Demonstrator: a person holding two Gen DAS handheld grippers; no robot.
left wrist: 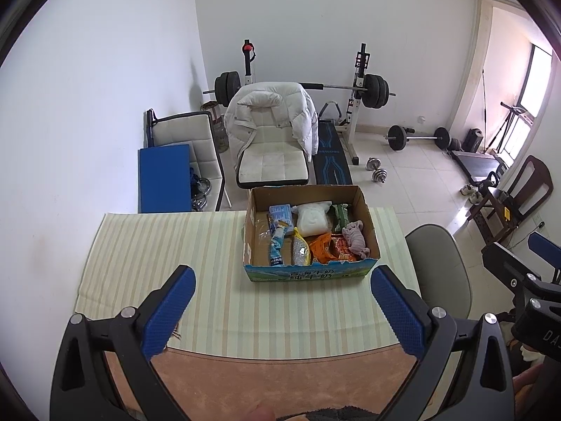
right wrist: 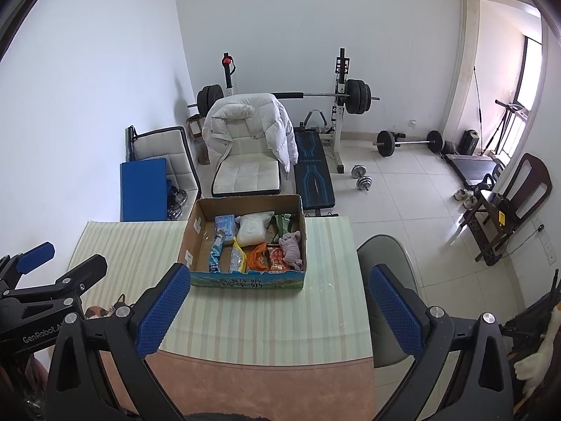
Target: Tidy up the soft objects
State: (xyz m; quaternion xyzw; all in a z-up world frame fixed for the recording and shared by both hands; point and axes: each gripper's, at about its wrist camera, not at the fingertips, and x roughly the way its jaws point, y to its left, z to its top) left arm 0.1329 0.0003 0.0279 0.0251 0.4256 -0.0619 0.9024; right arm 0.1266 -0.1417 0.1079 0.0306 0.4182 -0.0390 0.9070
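An open cardboard box (left wrist: 364, 207) (right wrist: 196, 242) stands at the far side of the striped table mat (left wrist: 157, 245) (right wrist: 140, 245). Inside lie several soft packs: a white pouch (left wrist: 313, 221) (right wrist: 253, 229), a pink cloth (left wrist: 356, 238) (right wrist: 292, 245), an orange bag (left wrist: 320, 247) (right wrist: 257, 258), a blue-white packet (left wrist: 278, 215) (right wrist: 224, 226) and a yellow-trimmed clear bag (left wrist: 301, 251) (right wrist: 237, 256). My left gripper (left wrist: 282, 310) hovers open over the near mat, holding nothing. My right gripper (right wrist: 278, 308) is likewise open and empty, short of the box.
A grey chair (left wrist: 438, 266) (right wrist: 389, 256) stands right of the table. Behind the box is a white chair with a white down jacket (left wrist: 270, 119) (right wrist: 245, 126), a weight bench and barbell rack (left wrist: 361, 87) (right wrist: 340, 94), dumbbells on the tiled floor.
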